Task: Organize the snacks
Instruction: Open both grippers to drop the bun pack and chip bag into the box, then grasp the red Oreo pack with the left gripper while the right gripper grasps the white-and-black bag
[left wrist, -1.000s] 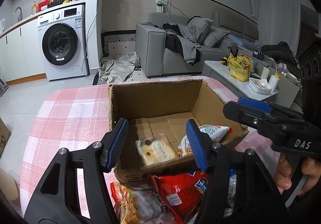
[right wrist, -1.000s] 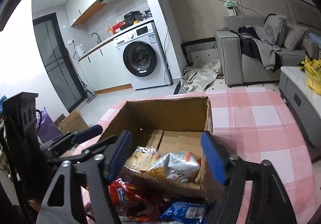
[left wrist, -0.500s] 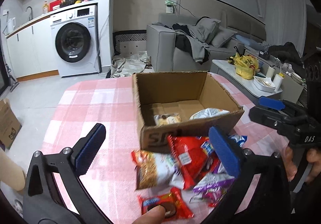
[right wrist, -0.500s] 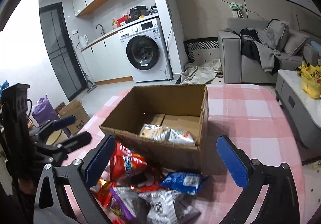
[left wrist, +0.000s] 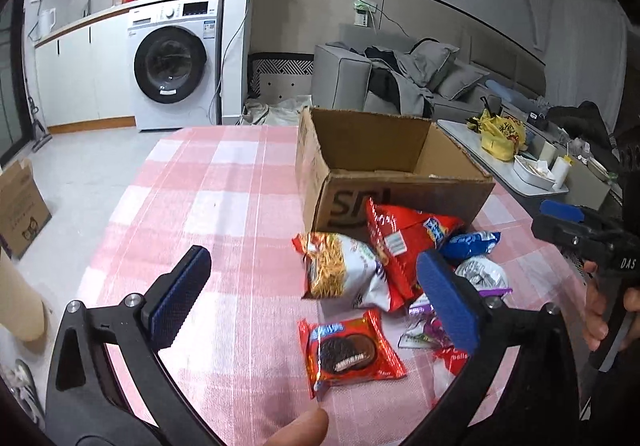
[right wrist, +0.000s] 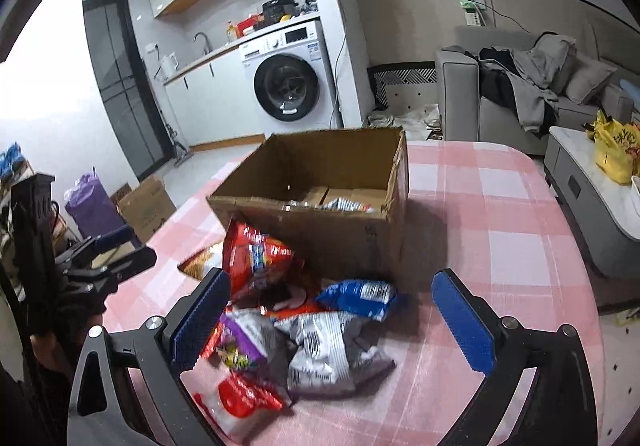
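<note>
Plainly, "SF" marks the cardboard box (left wrist: 394,182); "DAS" marks right tongs (left wrist: 576,222).

The left gripper (left wrist: 316,298) is tilted downward with its blue-padded fingers (left wrist: 182,300) spread wide and nothing between them. A fingertip of the left hand (left wrist: 298,428) shows at the bottom edge of that view. The right gripper (right wrist: 334,320) is likewise pitched down, fingers (right wrist: 462,324) fully apart and gripping nothing. Seen from the left wrist, the right hand (left wrist: 608,310) wraps the right gripper's handle at the far right edge.
</note>
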